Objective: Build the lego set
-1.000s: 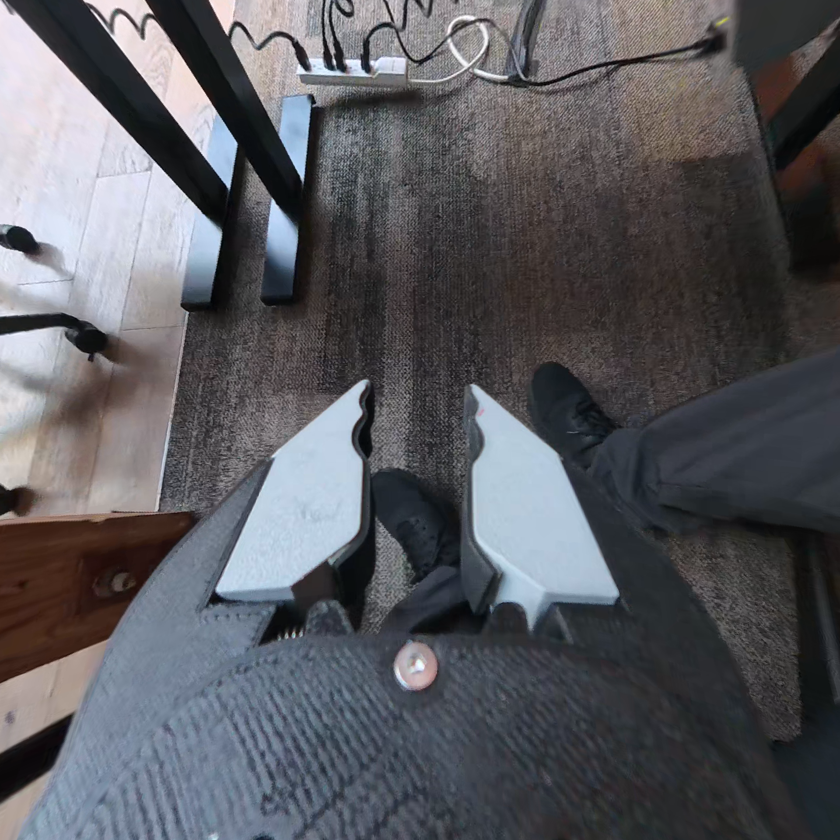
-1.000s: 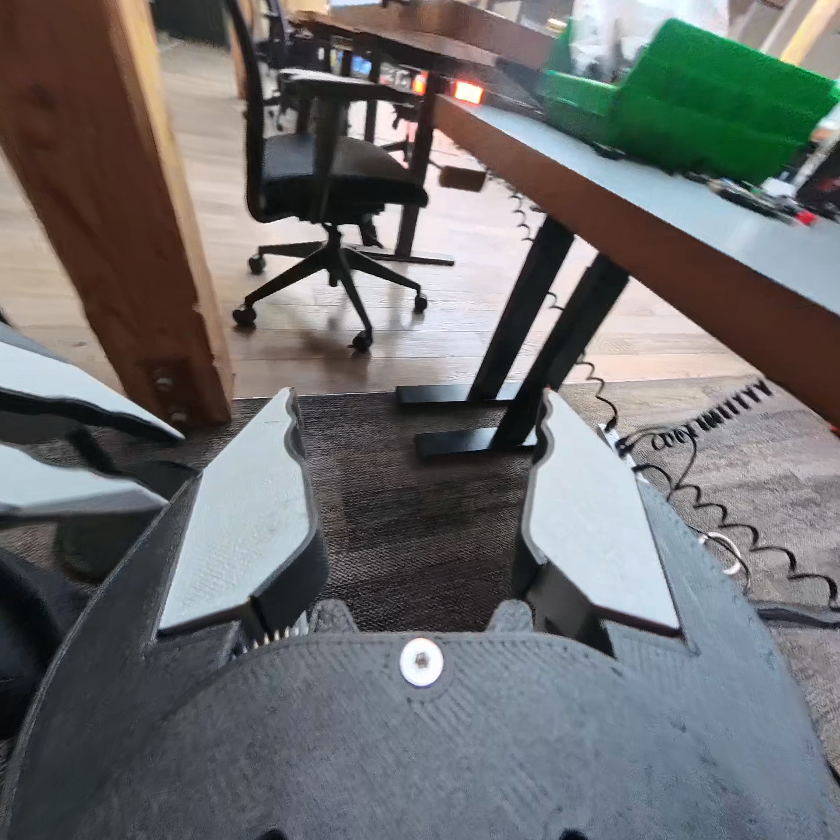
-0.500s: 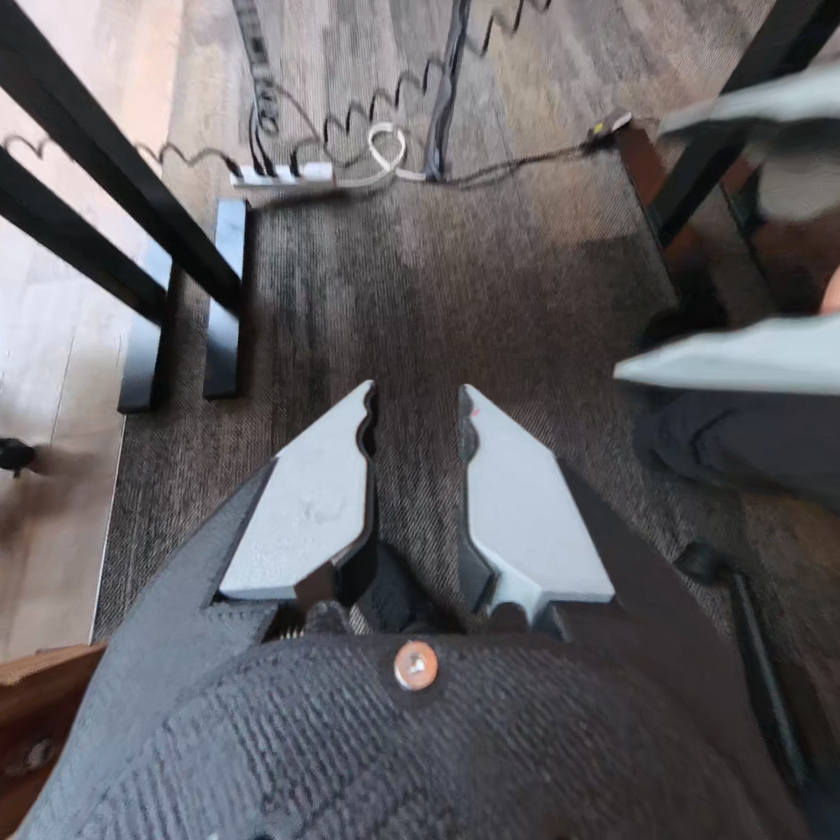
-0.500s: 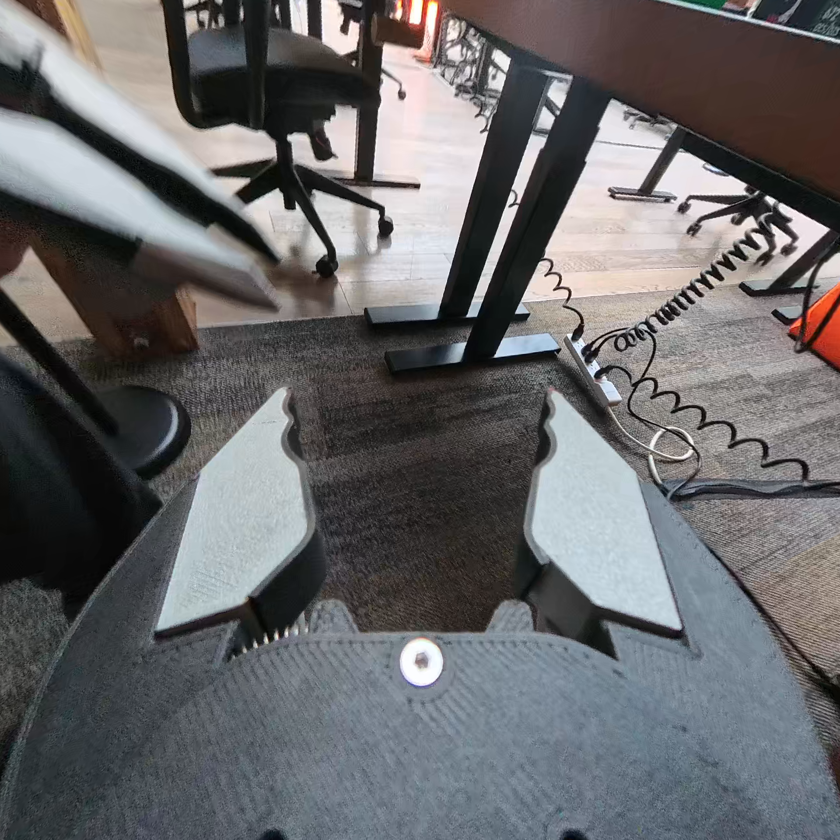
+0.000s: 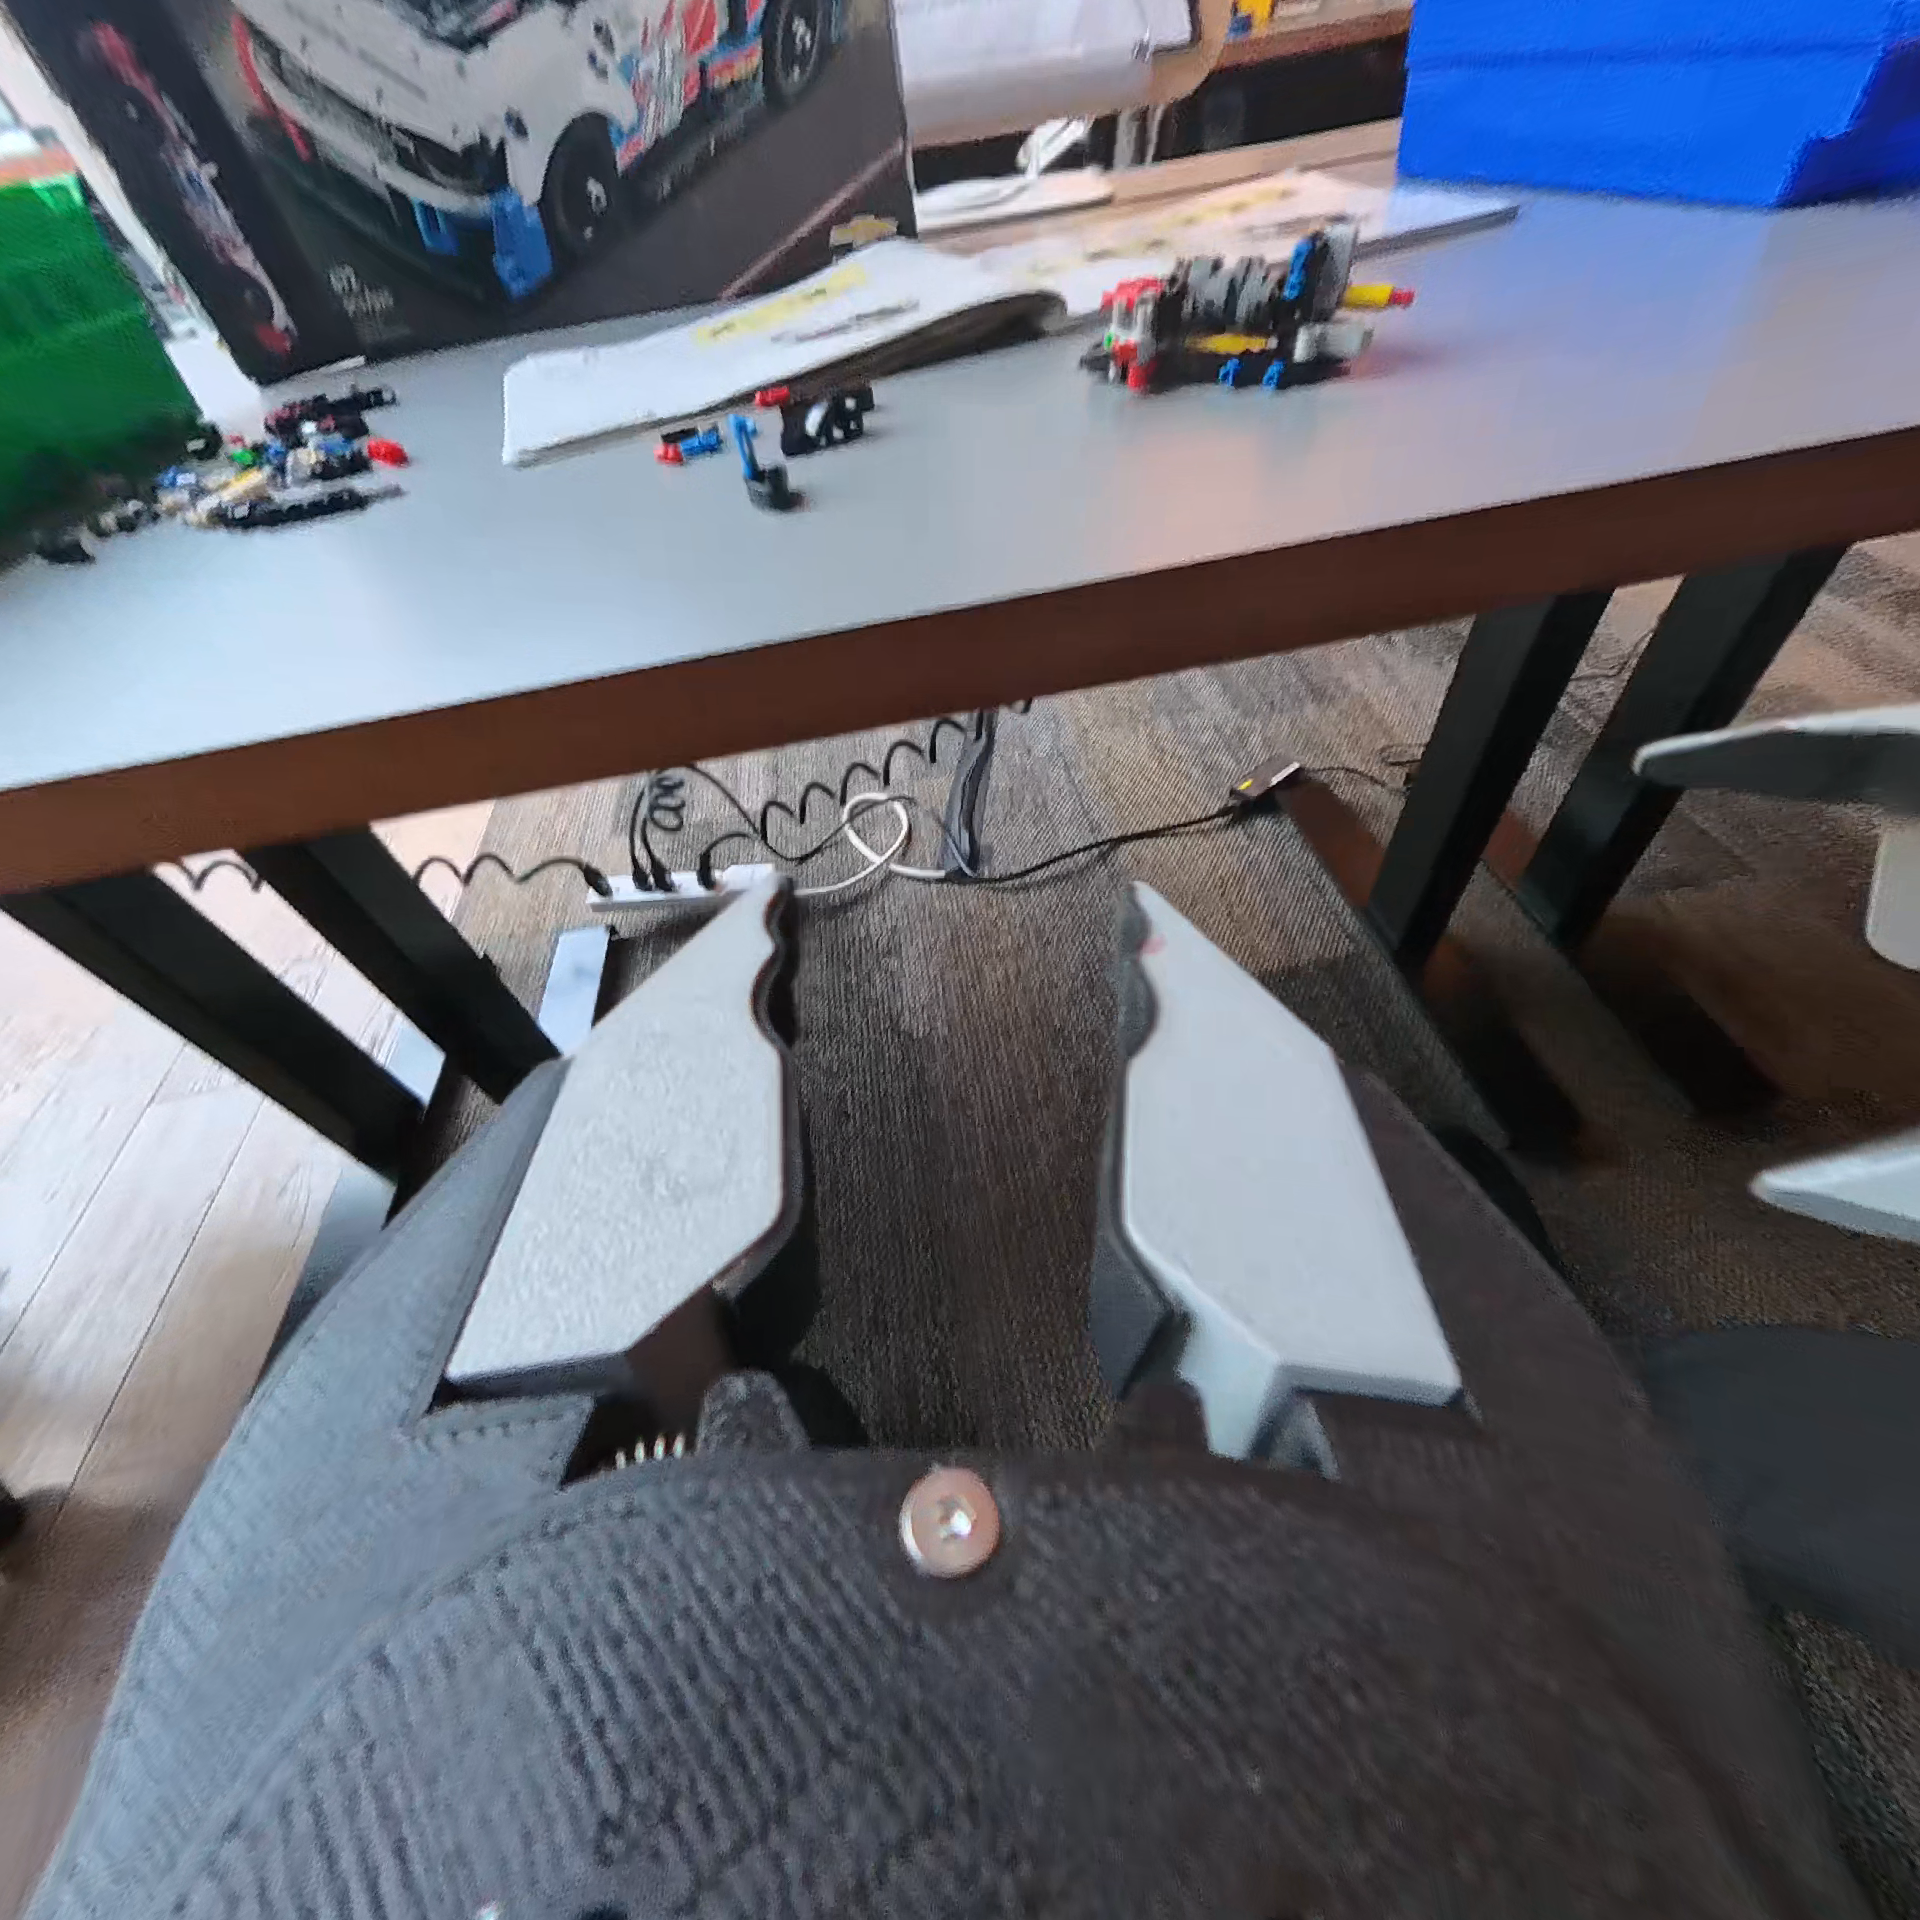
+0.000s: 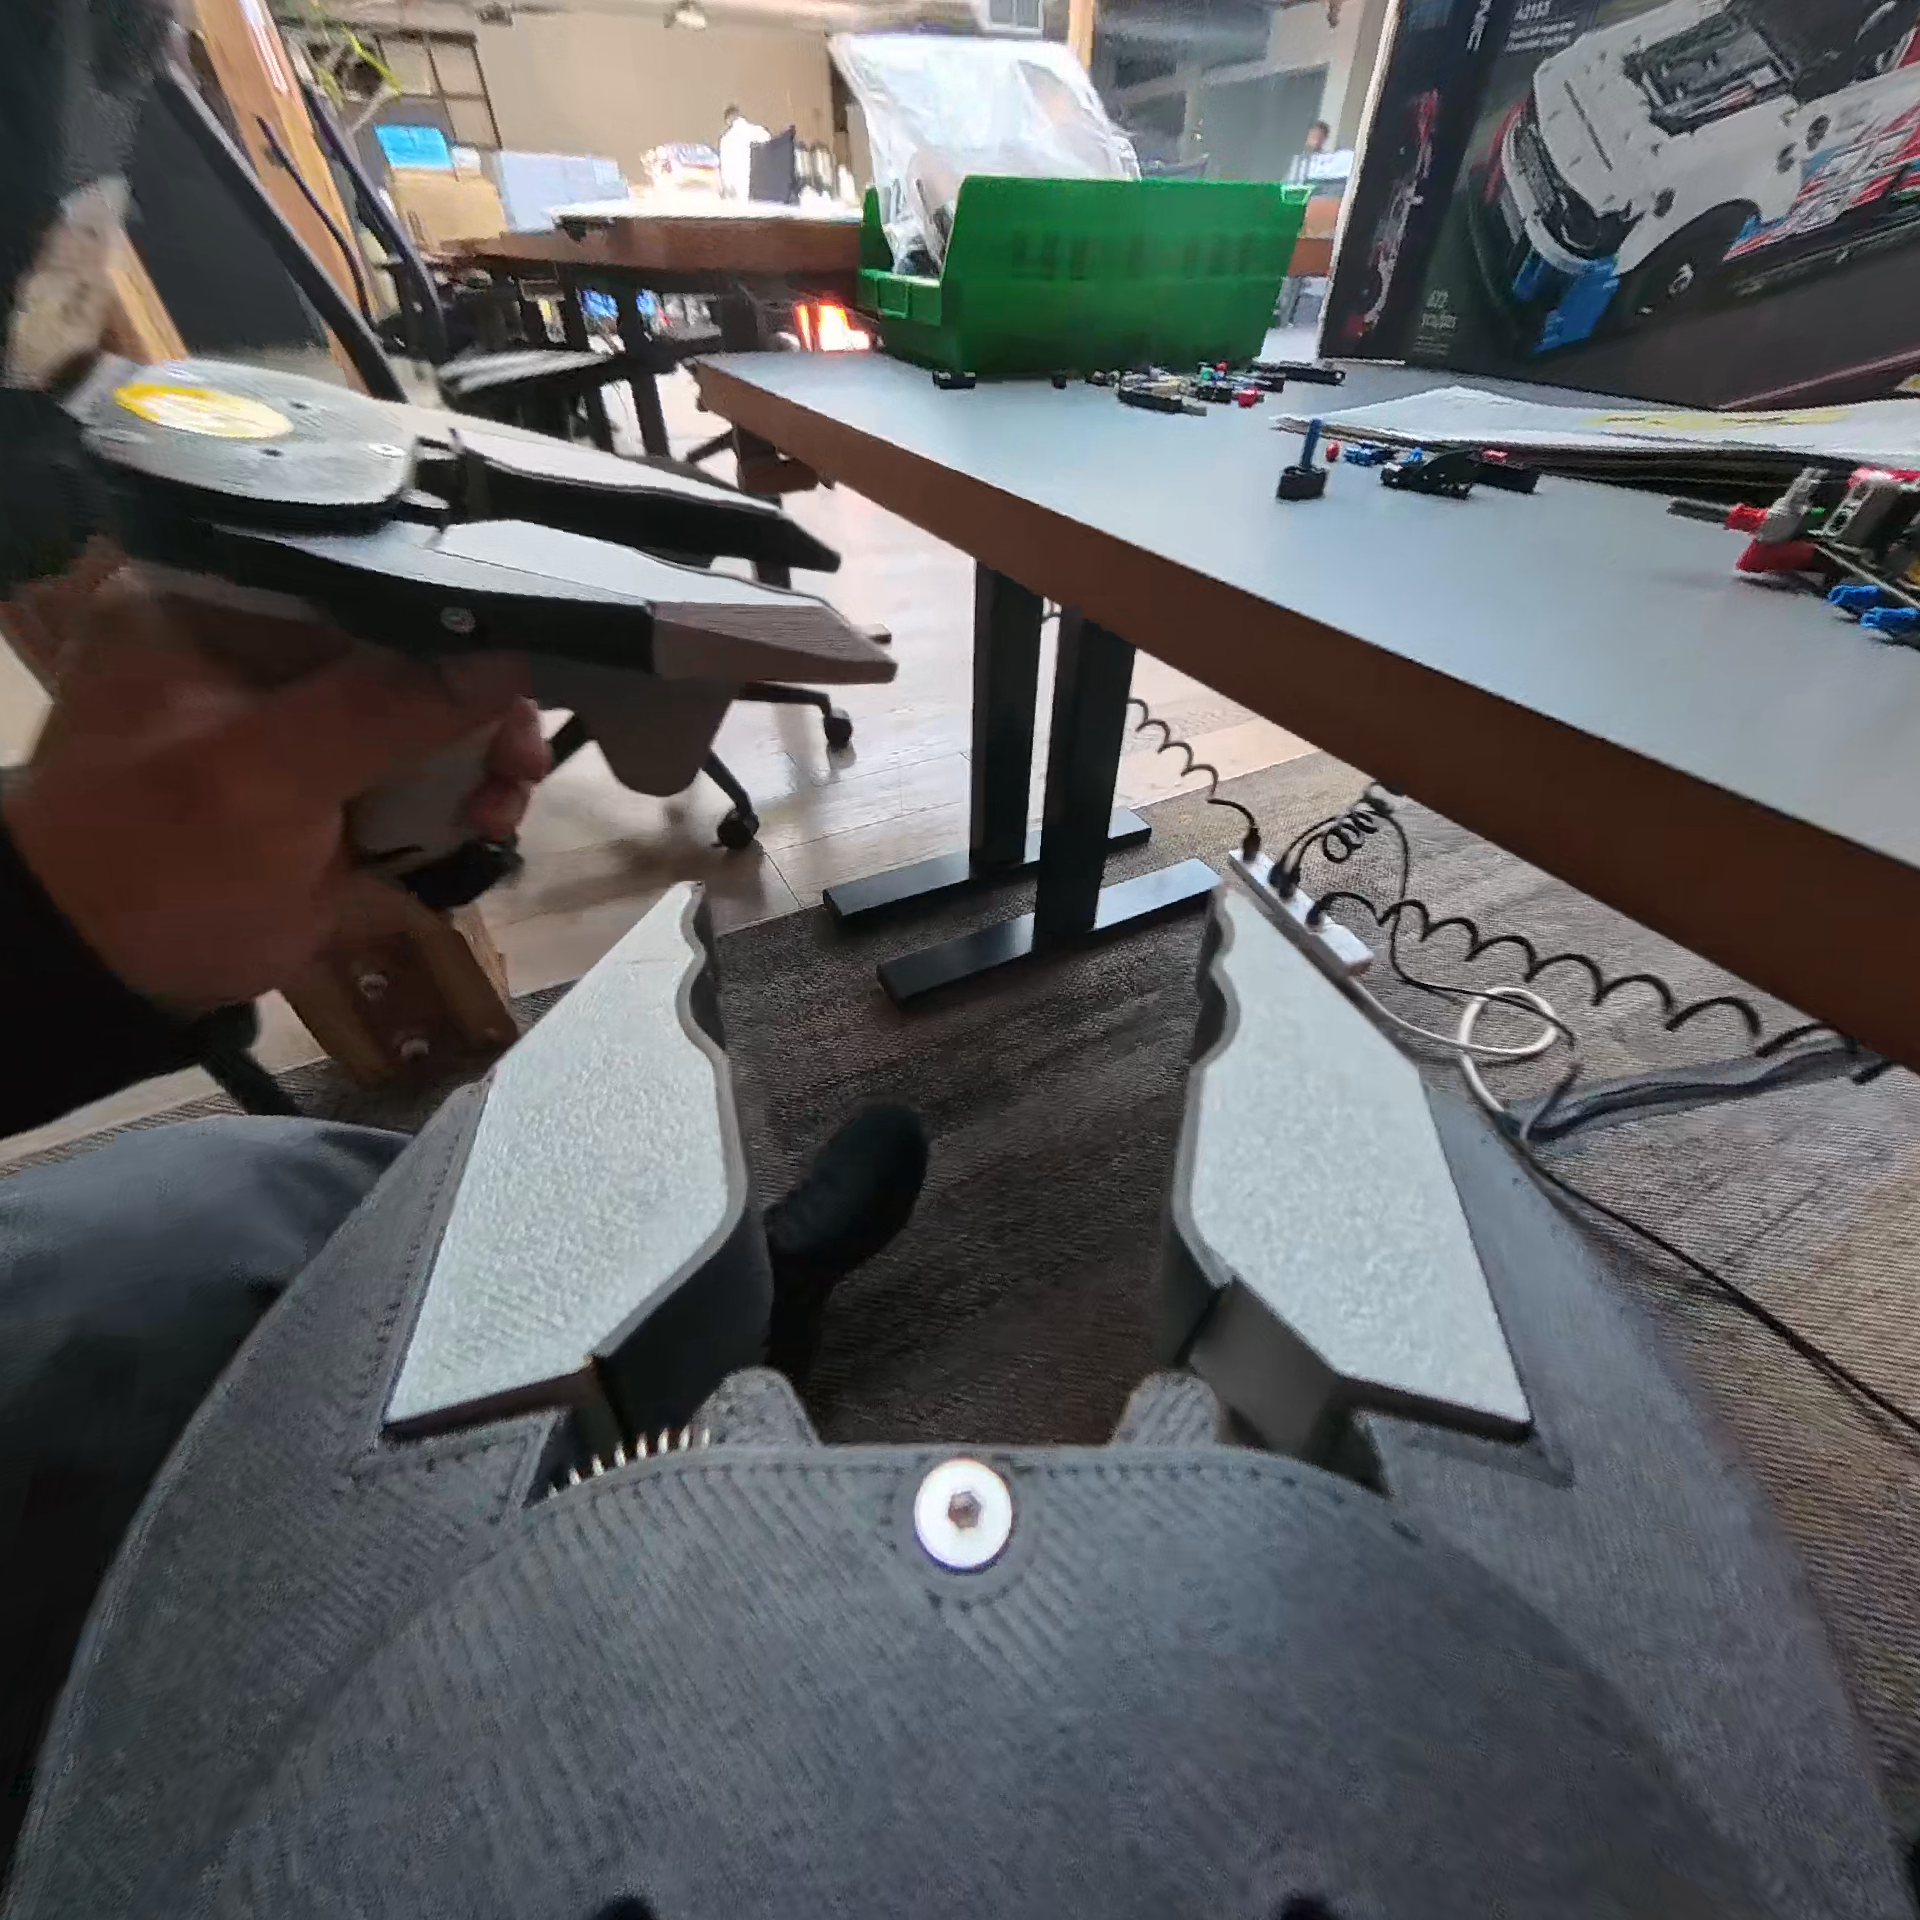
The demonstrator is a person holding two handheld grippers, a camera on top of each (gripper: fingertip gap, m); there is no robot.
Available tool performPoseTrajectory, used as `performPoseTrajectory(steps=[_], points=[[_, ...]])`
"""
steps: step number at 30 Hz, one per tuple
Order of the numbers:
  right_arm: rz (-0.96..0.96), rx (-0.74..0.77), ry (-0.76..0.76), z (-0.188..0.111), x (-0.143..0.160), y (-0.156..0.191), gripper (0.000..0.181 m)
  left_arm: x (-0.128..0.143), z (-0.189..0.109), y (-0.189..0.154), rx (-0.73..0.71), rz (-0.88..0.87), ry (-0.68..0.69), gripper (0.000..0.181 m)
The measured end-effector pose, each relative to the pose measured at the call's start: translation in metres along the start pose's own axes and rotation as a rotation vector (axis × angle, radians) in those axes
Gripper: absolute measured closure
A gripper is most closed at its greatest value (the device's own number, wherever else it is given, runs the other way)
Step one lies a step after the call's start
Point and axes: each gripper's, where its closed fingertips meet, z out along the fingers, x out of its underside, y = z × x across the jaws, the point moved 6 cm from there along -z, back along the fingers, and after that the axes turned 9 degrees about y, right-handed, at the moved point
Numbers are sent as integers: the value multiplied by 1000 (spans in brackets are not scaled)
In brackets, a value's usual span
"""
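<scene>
Left gripper: fingers parted, empty.
Right gripper: fingers wide apart, empty.
Partial lego build: on table, well beyond and above both fingertips.

We see a partly built lego assembly of black, grey, red, yellow and blue parts standing on the grey tabletop toward its right side. Loose lego pieces lie nearer the middle, just in front of an open instruction booklet. A larger scatter of small pieces lies toward the left edge. The set's box stands upright at the back.
</scene>
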Motion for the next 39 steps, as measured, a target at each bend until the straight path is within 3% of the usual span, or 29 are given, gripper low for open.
performPoseTrajectory(steps=[3, 6, 13, 19, 22, 26, 27, 33, 36, 39], points=[[10, -50, 41, 8, 2, 0, 91, -8, 12, 11, 58, 19, 7, 100], [9, -87, 72, 24, 1, 0, 89, -13, 17, 25, 80, 34, 9, 93], [-50, -195, 80, 61, -15, 21, 88, -19, 7, 50, 25, 125, 5, 99], [-101, -169, 58, 66, -21, 5, 96, -39, 3, 46, 161, -13, 33, 102], [-76, -271, 78, 72, -38, 4, 111, -43, -5, 36, 210, -17, 149, 104], [-145, -278, 110, 66, -80, -10, 111, -39, -26, 15, 243, -70, 189, 105], [-182, -248, 122, 63, -91, -18, 112, -40, -32, 14, 221, -81, 167, 117], [-134, -77, 95, 15, -128, -108, 121, -36, -60, 18, 178, -77, 130, 120], [-106, 83, 136, 1, -126, -166, 113, -27, -56, 16, 228, -132, 148, 118], [-97, 150, 196, 2, -111, -208, 112, -18, -51, 5, 295, -193, 164, 119]])
